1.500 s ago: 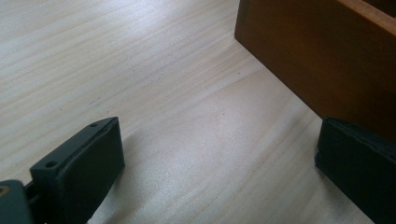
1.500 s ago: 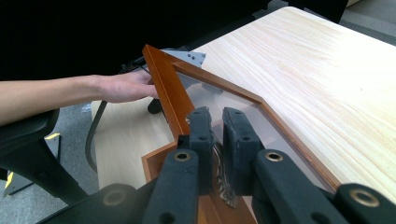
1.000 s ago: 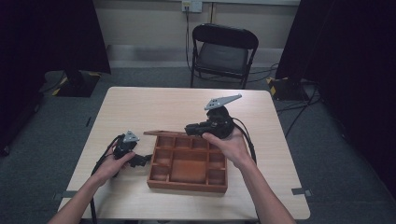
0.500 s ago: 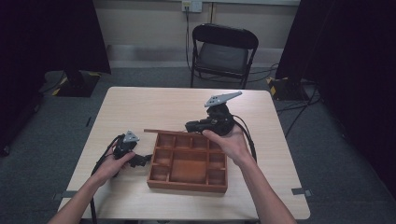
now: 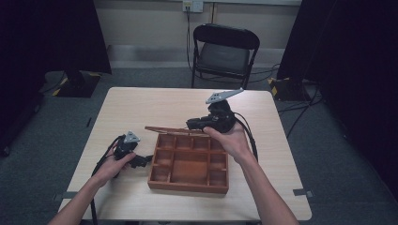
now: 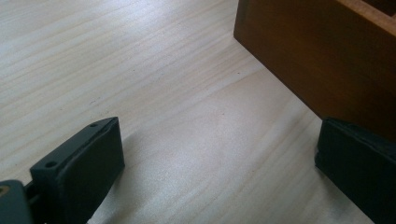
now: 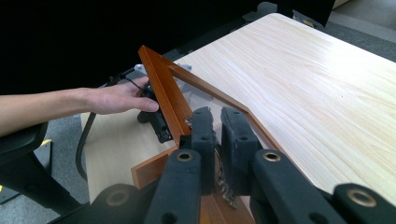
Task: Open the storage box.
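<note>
Wooden tray [image 5: 189, 165]: compartmented, sitting on the pale surface [image 5: 141, 108] between the two grippers.

Lid [image 7: 164, 93]: wood-framed with a clear pane, standing raised and tilted over the tray's far edge.

Right gripper [image 7: 217, 135]: jaws pressing together on the lid's frame, pinching it and holding it up off the tray.

Left gripper [image 6: 219, 154]: jaws standing wide apart and gripping nothing, resting low on the surface; the tray's side wall is lying just beside one jaw.
</note>
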A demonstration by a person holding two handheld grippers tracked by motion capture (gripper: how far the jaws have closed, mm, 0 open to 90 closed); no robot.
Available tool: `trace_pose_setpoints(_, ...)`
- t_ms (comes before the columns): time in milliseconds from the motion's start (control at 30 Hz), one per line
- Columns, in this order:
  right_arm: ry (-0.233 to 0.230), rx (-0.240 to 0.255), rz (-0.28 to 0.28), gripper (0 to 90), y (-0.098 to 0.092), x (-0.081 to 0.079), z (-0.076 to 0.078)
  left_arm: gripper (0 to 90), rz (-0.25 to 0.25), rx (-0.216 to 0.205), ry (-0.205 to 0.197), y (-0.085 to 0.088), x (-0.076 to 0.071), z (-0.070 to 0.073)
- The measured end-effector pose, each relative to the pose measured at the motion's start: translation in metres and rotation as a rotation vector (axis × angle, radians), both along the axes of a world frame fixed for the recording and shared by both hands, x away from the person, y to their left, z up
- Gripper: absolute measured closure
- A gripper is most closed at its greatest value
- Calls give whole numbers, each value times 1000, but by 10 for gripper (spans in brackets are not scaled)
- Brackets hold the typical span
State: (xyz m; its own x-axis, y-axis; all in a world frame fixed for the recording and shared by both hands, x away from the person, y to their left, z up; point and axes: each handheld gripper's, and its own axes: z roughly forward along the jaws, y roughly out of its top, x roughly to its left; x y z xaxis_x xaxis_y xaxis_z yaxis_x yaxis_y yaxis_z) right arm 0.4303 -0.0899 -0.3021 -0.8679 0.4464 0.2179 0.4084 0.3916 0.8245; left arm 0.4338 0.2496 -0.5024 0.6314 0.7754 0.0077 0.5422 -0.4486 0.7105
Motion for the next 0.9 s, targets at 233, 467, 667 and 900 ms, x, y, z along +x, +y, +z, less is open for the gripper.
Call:
trace_pose_setpoints(233,-11,0,-16,843,0,3,3,5,1,3,-3,0,0,0)
trace_pose_setpoints(467,-15,1,-33,817,-1,5,4,5,1,3,-3,0,0,0)
trace_pose_setpoints(667,-12,1,-39,807,-1,6,4,5,-3,7,-2,0,0,0)
trace_pose_setpoints(900,-15,0,-42,801,-1,5,4,5,-3,7,-2,0,0,0)
